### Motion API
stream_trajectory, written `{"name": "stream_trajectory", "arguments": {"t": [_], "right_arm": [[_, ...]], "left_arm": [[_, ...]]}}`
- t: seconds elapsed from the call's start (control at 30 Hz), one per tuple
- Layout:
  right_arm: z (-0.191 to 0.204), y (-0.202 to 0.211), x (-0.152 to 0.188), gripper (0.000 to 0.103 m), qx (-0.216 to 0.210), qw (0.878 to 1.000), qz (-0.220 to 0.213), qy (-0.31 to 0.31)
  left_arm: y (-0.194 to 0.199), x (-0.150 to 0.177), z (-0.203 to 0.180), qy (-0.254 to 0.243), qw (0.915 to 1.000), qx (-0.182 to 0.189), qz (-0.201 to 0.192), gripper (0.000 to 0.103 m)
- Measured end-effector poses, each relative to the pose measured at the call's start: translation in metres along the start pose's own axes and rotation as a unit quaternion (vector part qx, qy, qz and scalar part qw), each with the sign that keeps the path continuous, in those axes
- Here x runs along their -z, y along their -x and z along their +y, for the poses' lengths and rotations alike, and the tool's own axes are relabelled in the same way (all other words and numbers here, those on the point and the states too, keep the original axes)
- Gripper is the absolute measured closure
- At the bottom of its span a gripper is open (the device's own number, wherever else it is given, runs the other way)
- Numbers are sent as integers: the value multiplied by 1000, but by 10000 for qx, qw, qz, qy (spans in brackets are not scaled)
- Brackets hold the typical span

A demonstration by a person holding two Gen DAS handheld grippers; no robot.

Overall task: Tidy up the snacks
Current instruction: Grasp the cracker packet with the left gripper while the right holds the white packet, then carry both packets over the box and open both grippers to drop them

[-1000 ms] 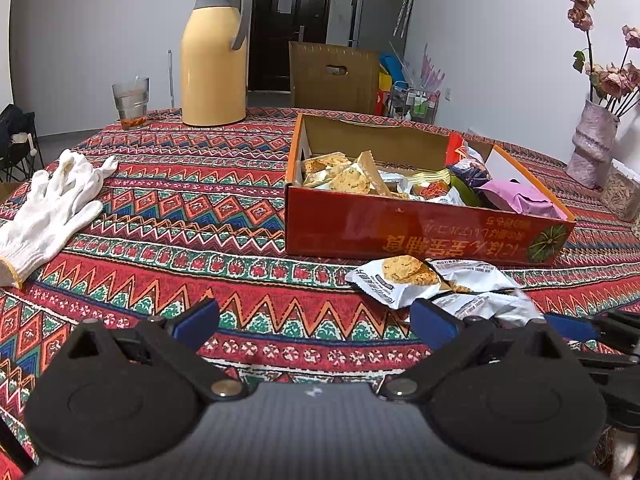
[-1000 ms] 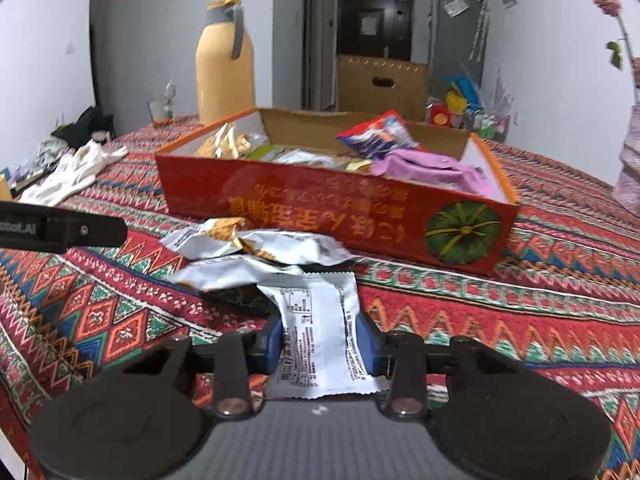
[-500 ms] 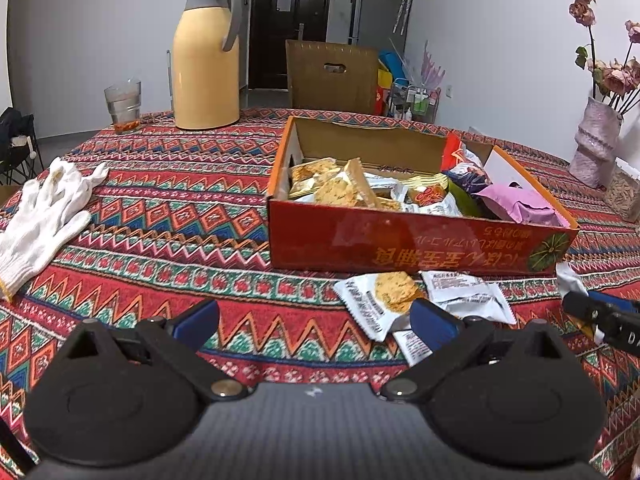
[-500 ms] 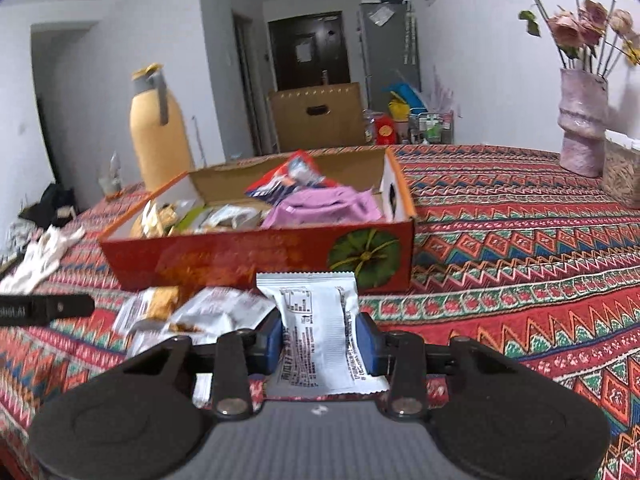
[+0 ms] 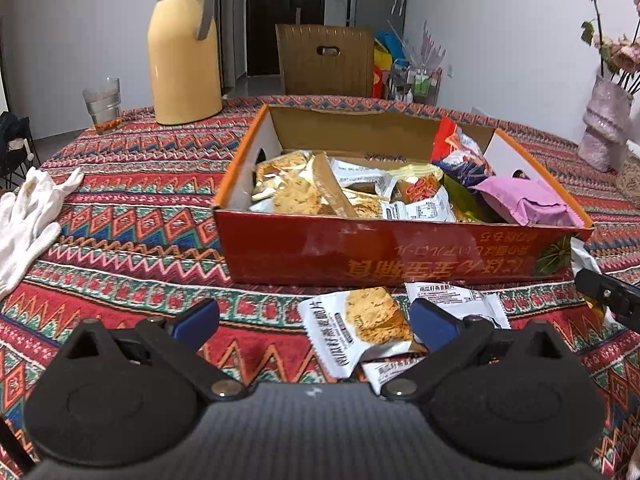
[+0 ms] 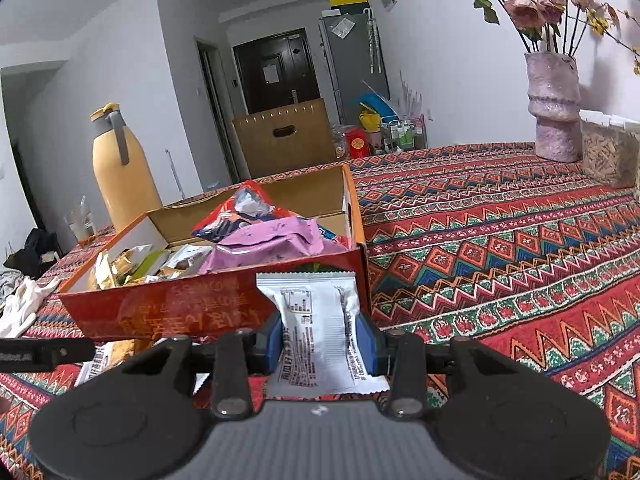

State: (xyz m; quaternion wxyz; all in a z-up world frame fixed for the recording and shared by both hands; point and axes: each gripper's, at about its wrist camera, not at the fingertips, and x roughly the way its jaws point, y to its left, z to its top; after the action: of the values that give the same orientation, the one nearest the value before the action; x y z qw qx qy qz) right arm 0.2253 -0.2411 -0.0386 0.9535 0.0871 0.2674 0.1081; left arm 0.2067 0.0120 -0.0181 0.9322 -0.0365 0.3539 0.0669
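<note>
Clamping a white snack packet (image 6: 316, 328) just short of the red box's (image 5: 384, 256) near-right corner, the right gripper (image 6: 320, 340) should lift clear of the wall before releasing, while the left gripper (image 5: 316, 320) gapes wide over 2 loose packets (image 5: 360, 324).

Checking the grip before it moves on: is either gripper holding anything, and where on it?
The right gripper pinches a white snack packet across its lower half by the side edges. The left gripper is open, holding nothing.

Red box (image 5: 384, 256), zigzag-patterned red tablecloth (image 5: 132, 216), yellow flask (image 5: 182, 48)
</note>
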Motion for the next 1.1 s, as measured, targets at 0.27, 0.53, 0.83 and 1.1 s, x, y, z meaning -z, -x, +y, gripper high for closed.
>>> {"name": "stream_trajectory", "arguments": {"t": [0.27,0.53,0.83,1.1], "right_arm": [[2,3,7,65,-49,9998,-181,35],[7,8,11,65,-118,9993,-290,191],[10,9,13,64,-116,9991,-322,267],[10,9,13,64,-98,9990,-330,268]], "left_arm": [[-30,-5,-14,91,9990,-304,309,0],[-49,2,-18,34,9977,-421,539,0],[-49,6,-17,39,9988,-286,392,6],[-36,10,-21,-74,9996,-92,268,36]]}}
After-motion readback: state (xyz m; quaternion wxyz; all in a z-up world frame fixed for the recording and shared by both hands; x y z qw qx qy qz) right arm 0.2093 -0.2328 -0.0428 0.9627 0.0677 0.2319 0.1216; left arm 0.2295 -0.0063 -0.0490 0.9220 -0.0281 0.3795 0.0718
